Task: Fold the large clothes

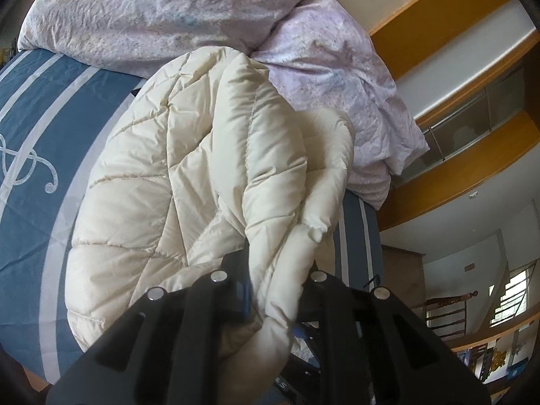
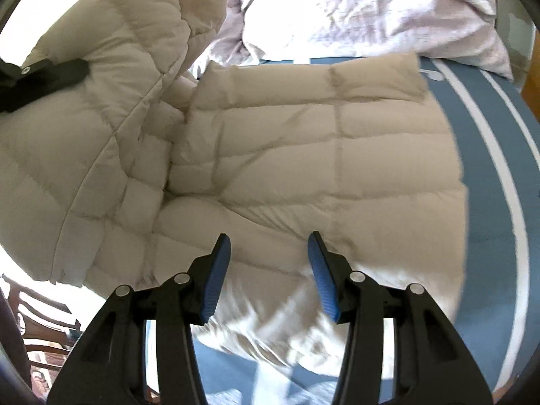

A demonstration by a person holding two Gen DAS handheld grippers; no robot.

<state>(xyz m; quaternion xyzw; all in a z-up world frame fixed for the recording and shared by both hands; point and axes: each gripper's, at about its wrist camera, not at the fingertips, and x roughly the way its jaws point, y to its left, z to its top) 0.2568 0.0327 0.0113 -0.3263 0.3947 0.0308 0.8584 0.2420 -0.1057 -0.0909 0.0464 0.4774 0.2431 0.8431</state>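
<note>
A cream quilted puffer jacket (image 2: pixel 303 155) lies across the blue bed cover (image 2: pixel 489 202). My left gripper (image 1: pixel 276 300) is shut on a bunched edge of the jacket (image 1: pixel 202 168), lifting that side, which hangs in thick folds over the bed. The cloth hides its fingertips. The same gripper (image 2: pixel 44 74) shows at the left of the right wrist view, clamped on the raised flap. My right gripper (image 2: pixel 270 263) hovers over the jacket's near part, open, its blue pads (image 2: pixel 216 276) apart with nothing between them.
A crumpled pale lilac duvet (image 1: pixel 168 10) is heaped at the far side of the bed. Orange and white wall shelving (image 1: pixel 465 77) and a railing stand beyond the bed's right edge. A dark wooden chair (image 2: pixel 37 317) stands at lower left.
</note>
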